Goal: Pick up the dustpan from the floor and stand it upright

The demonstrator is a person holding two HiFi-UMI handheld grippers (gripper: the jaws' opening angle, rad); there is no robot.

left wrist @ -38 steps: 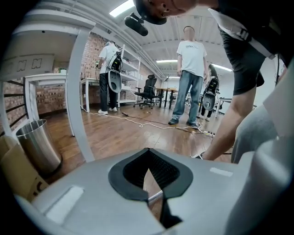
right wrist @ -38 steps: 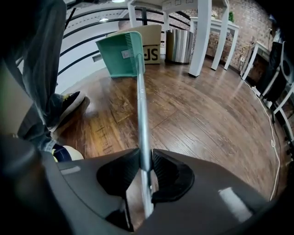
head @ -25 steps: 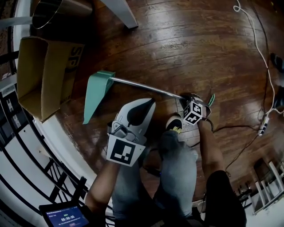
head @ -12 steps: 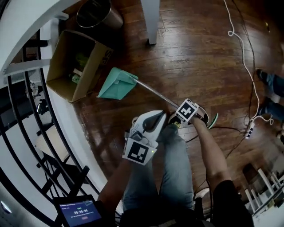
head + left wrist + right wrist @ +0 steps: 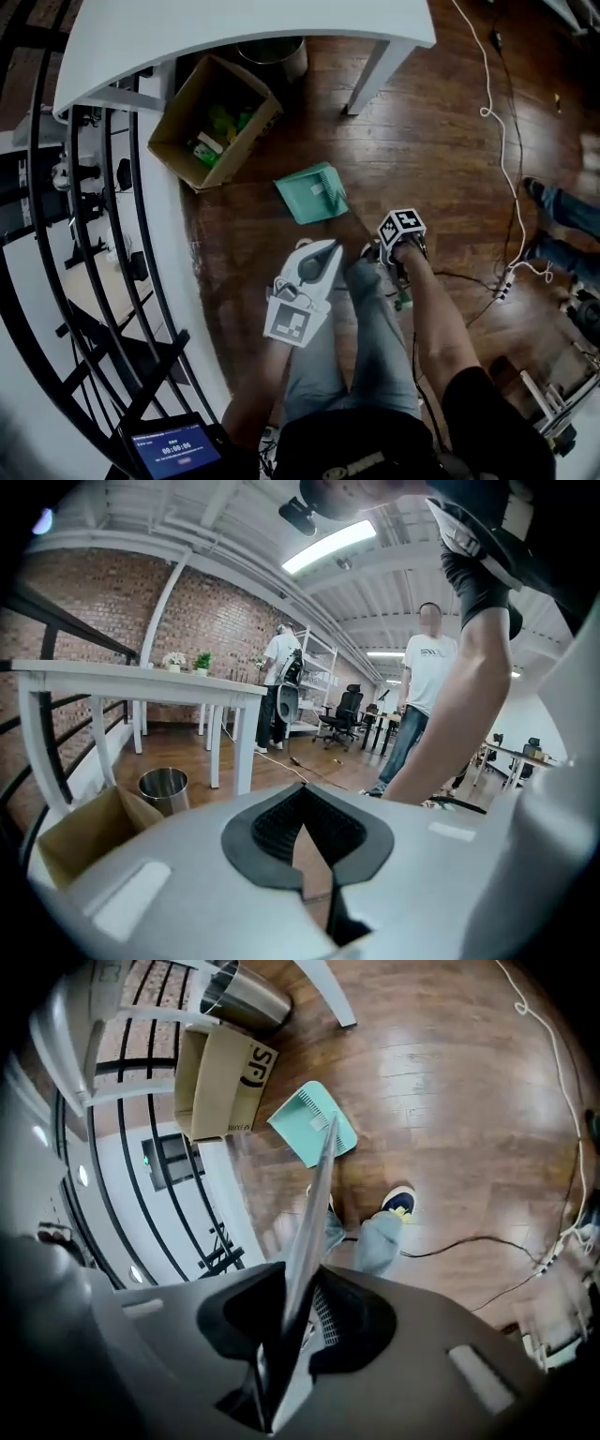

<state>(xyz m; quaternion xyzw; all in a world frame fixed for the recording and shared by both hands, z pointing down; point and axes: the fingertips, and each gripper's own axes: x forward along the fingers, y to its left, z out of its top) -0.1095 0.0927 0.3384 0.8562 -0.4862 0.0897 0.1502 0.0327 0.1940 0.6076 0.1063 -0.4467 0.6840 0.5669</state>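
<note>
The teal dustpan rests with its pan on the wood floor, and its metal handle rises steeply to my right gripper. In the right gripper view the handle runs from the pan straight between the jaws of that gripper. The pads are still on it while the jaws are opening. My left gripper hangs beside it above the person's legs, shut and holding nothing. In its own view the left gripper points out level across the room.
An open cardboard box and a steel bin stand under the white table, just beyond the pan. A black railing runs along the left. A white cable crosses the floor at right. Two people stand far off.
Both grippers have risen a long way. The dustpan's handle has swung from lying low along the floor to standing steeply, and the pan has turned onto the floor near the box.
</note>
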